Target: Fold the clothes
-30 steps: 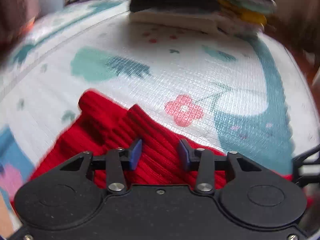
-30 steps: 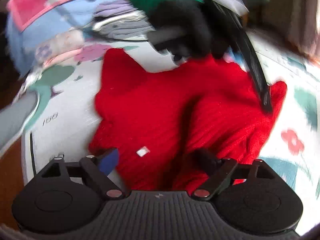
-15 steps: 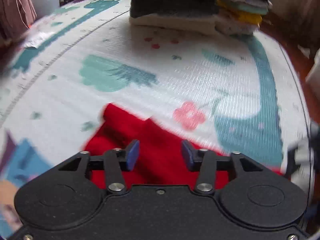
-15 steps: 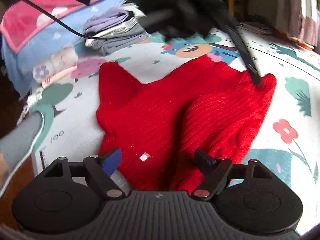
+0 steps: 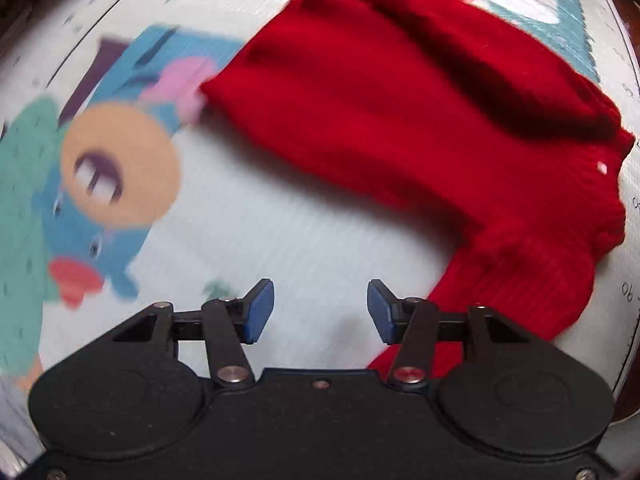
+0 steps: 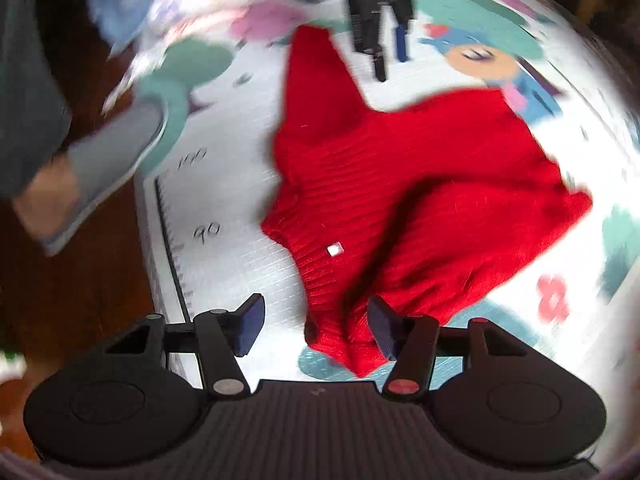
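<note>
The red sweater [image 6: 400, 184] lay partly folded on the play mat [image 5: 280, 240] w/ both hand-held grippers, left [image 5: 321, 310] & right [image 6: 316, 326], half open & empty, so next probably grab a sleeve.

Bare patterned play mat [image 5: 280, 232] lies open beside the red ribbed knit sweater [image 6: 400, 184]. A person's grey slipper [image 6: 108, 160] borders the mat's edge.

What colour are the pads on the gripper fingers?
Blue. The pads on the left gripper show it best in the left wrist view.
</note>
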Demonstrator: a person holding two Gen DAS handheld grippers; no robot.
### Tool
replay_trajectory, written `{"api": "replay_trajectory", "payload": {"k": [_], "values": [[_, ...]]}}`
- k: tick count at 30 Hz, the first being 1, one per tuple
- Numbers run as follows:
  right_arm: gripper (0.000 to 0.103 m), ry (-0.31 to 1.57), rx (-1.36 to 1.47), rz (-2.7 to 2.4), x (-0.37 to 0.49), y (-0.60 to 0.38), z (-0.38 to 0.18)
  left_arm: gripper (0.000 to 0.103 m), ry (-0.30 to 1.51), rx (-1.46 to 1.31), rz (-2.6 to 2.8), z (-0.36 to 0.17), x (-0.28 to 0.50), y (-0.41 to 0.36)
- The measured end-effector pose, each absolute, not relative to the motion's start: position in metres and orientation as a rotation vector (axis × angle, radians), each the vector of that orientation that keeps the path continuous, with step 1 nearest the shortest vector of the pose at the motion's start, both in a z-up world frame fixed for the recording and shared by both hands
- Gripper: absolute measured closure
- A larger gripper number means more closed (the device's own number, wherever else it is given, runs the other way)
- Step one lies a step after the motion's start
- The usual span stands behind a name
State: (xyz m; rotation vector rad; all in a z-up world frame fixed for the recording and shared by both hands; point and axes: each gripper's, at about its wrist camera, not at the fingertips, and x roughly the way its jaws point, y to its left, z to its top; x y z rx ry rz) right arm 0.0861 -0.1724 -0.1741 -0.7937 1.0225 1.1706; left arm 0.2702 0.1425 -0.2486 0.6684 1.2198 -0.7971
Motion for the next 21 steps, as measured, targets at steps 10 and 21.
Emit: {"api": "replay_trajectory", "payload": {"k": [10,21], "values": [[0.047,0.87,-0.761,0.966,0.027,-0.035,-0.22,0.052,1.207,0.289,-0.715,-0.24,0.29,0.172],[0.047,0.795,-0.662,0.562,0.007,0.015,-0.274,0.052,1.218,0.148,-0.681,-0.253,0.308,0.121]]}}
